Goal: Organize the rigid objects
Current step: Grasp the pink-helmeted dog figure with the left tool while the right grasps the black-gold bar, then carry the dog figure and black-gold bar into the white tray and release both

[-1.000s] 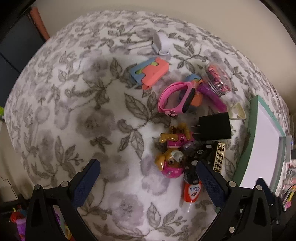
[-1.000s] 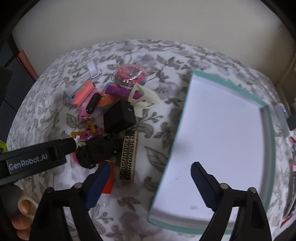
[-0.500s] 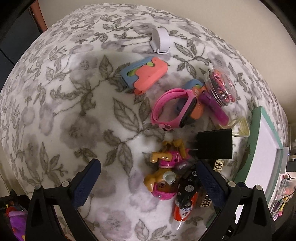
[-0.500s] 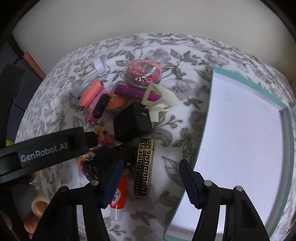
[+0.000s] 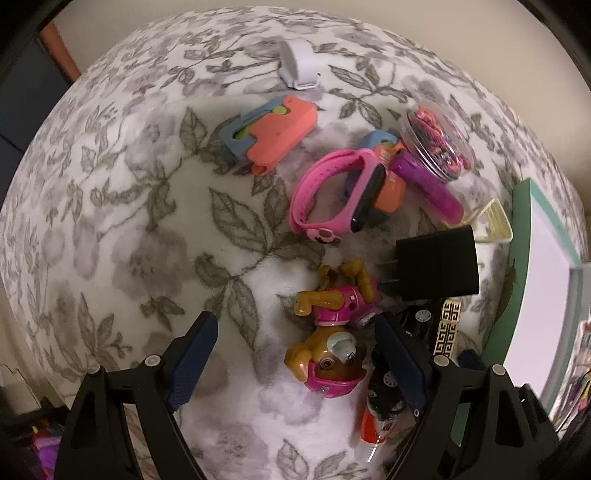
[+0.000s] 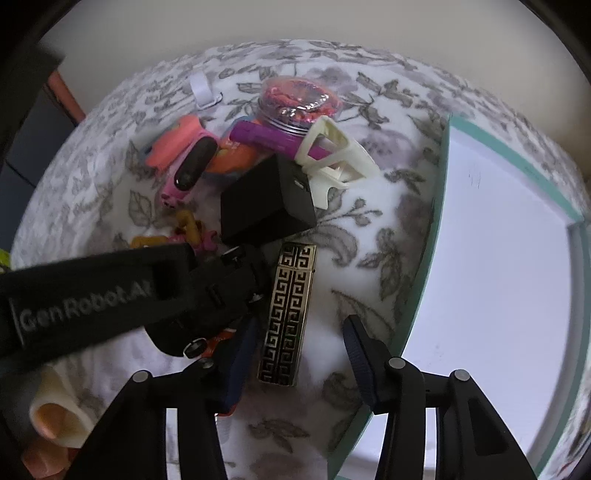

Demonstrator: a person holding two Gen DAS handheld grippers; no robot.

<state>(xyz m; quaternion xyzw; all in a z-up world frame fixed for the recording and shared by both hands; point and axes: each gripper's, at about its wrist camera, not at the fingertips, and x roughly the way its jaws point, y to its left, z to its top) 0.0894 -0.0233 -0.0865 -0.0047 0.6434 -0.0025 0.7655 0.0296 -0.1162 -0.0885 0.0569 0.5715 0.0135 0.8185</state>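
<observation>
Right wrist view: the right gripper (image 6: 299, 354) points steeply down with its jaws just closing in, part-open, around the gold key-pattern bar (image 6: 287, 314) — the pads don't look to be pressing it yet, though the left pad is half hidden behind the other tool. To do this well, I'd settle lower, centre the bar's narrow width between the pads, then close squarely so it doesn't twist toward the black toy car (image 6: 218, 295) beside it. The left gripper (image 5: 295, 363) hangs wide over the pup figure (image 5: 328, 343), its jaws having just narrowed a little, holding nothing. Just right of the bar waits the green-rimmed tray (image 6: 424, 258), bare inside. Farther off lie the black charger (image 6: 266, 199) and pink watch (image 5: 332, 195), all on a soft floral blanket (image 5: 129, 221) against a plain cream wall (image 6: 369, 26).
</observation>
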